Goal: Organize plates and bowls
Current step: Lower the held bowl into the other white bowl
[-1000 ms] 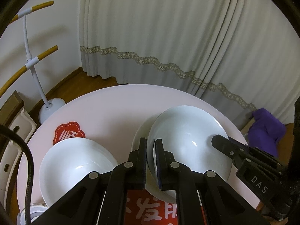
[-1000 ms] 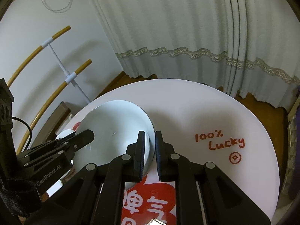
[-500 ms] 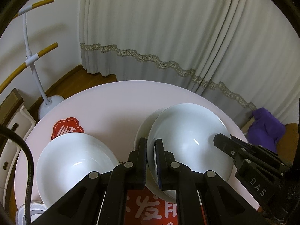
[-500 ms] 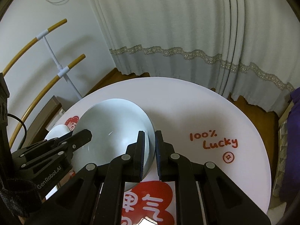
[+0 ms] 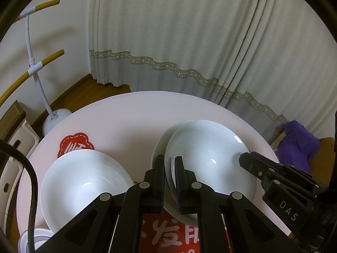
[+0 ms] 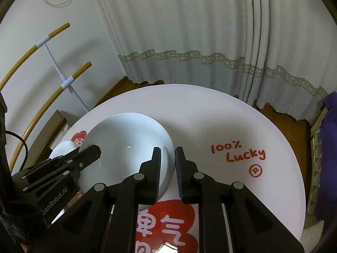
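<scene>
A white bowl (image 5: 210, 158) sits on a second white dish whose rim (image 5: 158, 147) shows at its left, on the round white table (image 5: 130, 113). My left gripper (image 5: 169, 162) is shut on the bowl's near left rim. In the right wrist view the same bowl (image 6: 126, 143) has its right rim between the fingers of my right gripper (image 6: 168, 154), whose jaws are opening, with a gap at the left pad. Each gripper shows in the other's view: the right gripper (image 5: 248, 160), the left gripper (image 6: 92, 149). Another white plate (image 5: 84, 181) lies to the left.
Red stickers (image 5: 75, 145) and red "100% Lucky" lettering (image 6: 238, 154) mark the tabletop. A small patterned dish (image 5: 38, 234) sits at the near left edge. Beyond the table stand a white rack with wooden arms (image 5: 35, 71), curtains (image 5: 189, 42) and a purple cloth (image 5: 297, 145).
The right gripper's jaws have parted a little around the bowl's rim. The left gripper keeps its grip, and the bowl stays over the lower dish.
</scene>
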`<control>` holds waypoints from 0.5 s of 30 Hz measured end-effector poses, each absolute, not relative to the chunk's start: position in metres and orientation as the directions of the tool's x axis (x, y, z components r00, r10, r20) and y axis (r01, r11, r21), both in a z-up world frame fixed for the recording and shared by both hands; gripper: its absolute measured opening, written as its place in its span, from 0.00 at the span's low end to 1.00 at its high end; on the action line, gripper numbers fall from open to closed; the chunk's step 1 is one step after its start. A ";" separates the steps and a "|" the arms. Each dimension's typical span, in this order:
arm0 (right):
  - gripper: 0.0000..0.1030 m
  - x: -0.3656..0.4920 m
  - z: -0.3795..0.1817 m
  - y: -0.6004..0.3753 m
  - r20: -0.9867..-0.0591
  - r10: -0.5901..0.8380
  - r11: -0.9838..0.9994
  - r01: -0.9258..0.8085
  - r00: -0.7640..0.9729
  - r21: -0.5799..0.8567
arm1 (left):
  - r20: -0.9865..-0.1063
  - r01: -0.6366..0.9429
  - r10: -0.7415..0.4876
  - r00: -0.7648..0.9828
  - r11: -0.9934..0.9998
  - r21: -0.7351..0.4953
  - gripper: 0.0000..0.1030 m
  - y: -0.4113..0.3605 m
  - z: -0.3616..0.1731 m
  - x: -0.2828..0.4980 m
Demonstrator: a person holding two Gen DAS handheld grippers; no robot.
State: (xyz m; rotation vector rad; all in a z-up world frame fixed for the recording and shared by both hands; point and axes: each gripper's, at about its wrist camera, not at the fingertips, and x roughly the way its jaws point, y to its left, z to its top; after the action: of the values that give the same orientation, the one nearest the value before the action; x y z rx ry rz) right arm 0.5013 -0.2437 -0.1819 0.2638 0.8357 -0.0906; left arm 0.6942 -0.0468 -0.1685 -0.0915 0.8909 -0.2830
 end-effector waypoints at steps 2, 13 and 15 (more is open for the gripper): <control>0.15 0.500 -0.182 -0.246 -0.742 0.029 0.960 0.188 0.670 0.207 | -0.753 0.207 -0.280 0.596 0.959 -0.192 0.05 -0.047 -0.168 0.694; 0.31 0.496 -0.181 -0.243 -0.738 -0.006 0.954 0.224 0.675 0.197 | -0.759 0.201 -0.277 0.589 0.960 -0.194 0.05 -0.045 -0.168 0.697; 0.31 0.499 -0.184 -0.247 -0.745 0.007 0.948 0.233 0.667 0.218 | -0.760 0.198 -0.275 0.589 0.961 -0.194 0.06 -0.046 -0.167 0.696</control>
State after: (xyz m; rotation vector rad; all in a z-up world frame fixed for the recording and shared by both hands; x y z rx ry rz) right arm 0.4987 -0.2469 -0.1845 0.3080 0.8347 -0.1295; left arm 0.6963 -0.0456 -0.1675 -0.0916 0.9000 -0.2756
